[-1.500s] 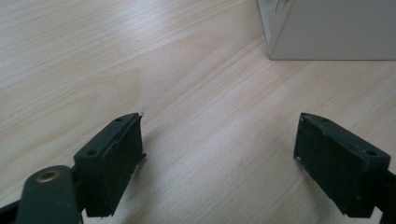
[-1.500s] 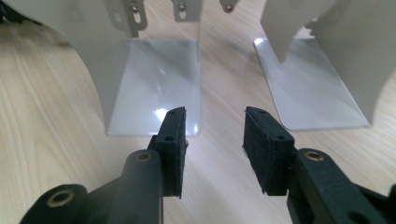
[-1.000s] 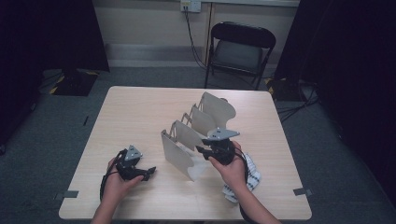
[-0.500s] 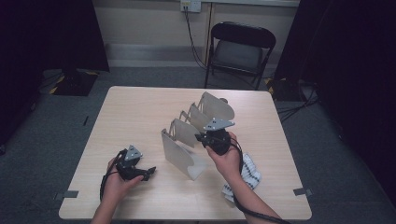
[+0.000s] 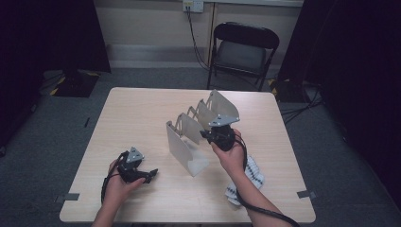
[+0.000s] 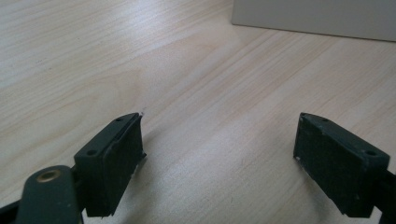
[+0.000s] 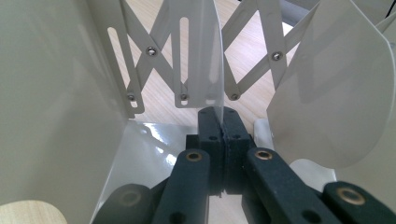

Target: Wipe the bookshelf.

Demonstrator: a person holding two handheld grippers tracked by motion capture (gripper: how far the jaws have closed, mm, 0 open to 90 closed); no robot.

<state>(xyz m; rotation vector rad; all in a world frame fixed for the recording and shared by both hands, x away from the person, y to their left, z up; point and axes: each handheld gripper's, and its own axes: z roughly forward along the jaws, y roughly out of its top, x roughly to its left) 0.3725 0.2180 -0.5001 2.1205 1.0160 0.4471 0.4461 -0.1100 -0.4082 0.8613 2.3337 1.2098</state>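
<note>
Rack: a pale grey metal file rack (image 5: 198, 127) stands near the middle of the tabletop (image 5: 137, 118), running from about 7 o'clock toward 1 o'clock across it.
Rack build: several thin upright divider plates with rounded top corners, joined by crossed scissor-like slotted strips (image 7: 154, 51) held with small rivets; the plates are fanned apart.
Rack finish: smooth, slightly glossy, with light reflections on the base plate.
Right gripper: the right gripper (image 5: 218, 133) sits at the 3 o'clock side of the rack; in the right gripper view its jaws are pressed onto the thin edge of one middle divider plate (image 7: 205, 51).
Left gripper: the left gripper (image 5: 137, 171) rests at about 7 o'clock on the tabletop, well apart from the rack, jaws spread wide over bare wood.
Cloth: a checked cloth (image 5: 248, 177) lies at 5 o'clock under the right forearm.
</note>
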